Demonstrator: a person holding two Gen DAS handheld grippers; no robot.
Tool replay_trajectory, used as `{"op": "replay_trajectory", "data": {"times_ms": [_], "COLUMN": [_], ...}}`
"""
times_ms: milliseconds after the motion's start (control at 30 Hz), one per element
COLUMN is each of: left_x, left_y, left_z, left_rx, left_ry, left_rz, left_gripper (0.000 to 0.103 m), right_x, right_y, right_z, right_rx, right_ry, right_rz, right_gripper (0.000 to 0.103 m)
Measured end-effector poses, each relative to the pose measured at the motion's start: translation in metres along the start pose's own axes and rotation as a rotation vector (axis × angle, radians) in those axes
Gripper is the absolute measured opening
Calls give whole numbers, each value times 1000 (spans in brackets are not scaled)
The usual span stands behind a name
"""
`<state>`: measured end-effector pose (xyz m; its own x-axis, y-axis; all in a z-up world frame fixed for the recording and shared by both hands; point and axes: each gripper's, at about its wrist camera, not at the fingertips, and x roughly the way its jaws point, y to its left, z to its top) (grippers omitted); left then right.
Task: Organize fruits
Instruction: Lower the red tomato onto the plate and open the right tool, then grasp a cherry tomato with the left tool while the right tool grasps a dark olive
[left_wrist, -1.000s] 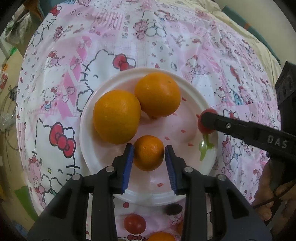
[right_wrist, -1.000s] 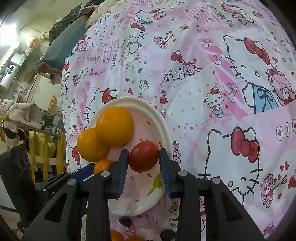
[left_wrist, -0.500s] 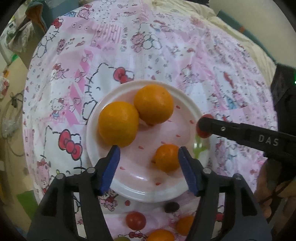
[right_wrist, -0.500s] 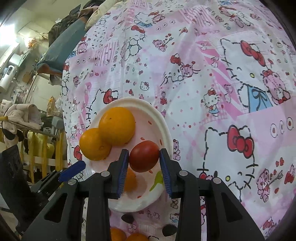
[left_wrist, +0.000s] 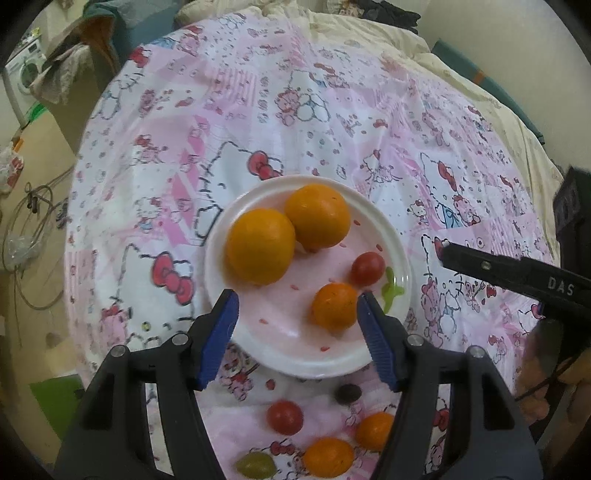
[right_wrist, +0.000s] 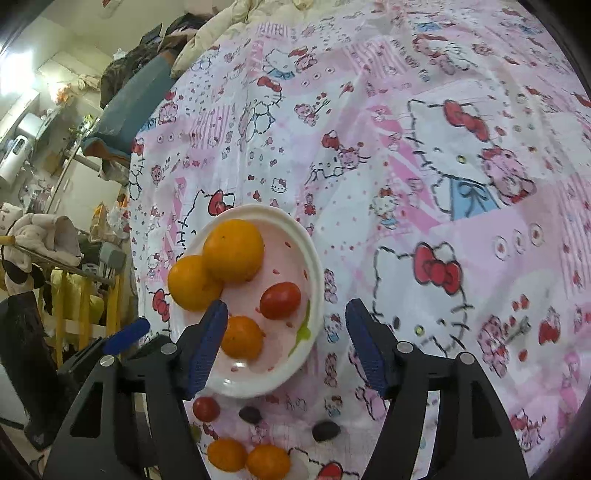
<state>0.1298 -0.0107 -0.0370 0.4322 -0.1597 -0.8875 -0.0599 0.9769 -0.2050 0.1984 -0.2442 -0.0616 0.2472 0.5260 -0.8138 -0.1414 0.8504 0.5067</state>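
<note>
A white plate (left_wrist: 255, 334) sits on the pink cartoon-cat tablecloth and holds two large oranges (left_wrist: 260, 245), a small orange (left_wrist: 334, 305) and a red tomato (left_wrist: 367, 268). My left gripper (left_wrist: 297, 299) hangs open above the plate's near edge, and the small orange lies free by its right pad. In the right wrist view the same plate (right_wrist: 314, 258) is at lower left. My right gripper (right_wrist: 287, 306) has its jaws opening. The tomato (right_wrist: 280, 300) rests on the plate just beyond them, touching neither pad. The right gripper's black finger (left_wrist: 498, 269) shows at right.
Loose fruit lies on the cloth in front of the plate: a tomato (left_wrist: 284, 417), two small oranges (left_wrist: 328, 457), a green grape (left_wrist: 256, 465) and a dark grape (left_wrist: 348, 393). A person's hand (left_wrist: 546, 369) is at the right edge. Room clutter lies beyond the table's left side.
Both grippers let go and lifted back: the left released the small orange first, then the right released the tomato. Both fruits now rest on the plate.
</note>
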Motion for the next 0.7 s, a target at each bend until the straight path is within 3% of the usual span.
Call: {"op": "replay_trajectory", "data": {"times_ms": [333,500,700], "left_x": [-18,-10,19], "left_y": [33,37,10], "left_z": [-30,-50,-73], "left_rx": [-55,-95,12], "left_ry": [16,76,177], "left_rz": [27,-8,-4], "left_gripper": [63,63,60], "right_x": [-32,-36,-35], "right_y": [-21,-30,-36], "right_z": [-36,-51,-68], "right_rx": [32,68,131], "right_ry": [10,21,46], "right_rz": [-2,-14,-1], "right_gripper": [69,69,69]}}
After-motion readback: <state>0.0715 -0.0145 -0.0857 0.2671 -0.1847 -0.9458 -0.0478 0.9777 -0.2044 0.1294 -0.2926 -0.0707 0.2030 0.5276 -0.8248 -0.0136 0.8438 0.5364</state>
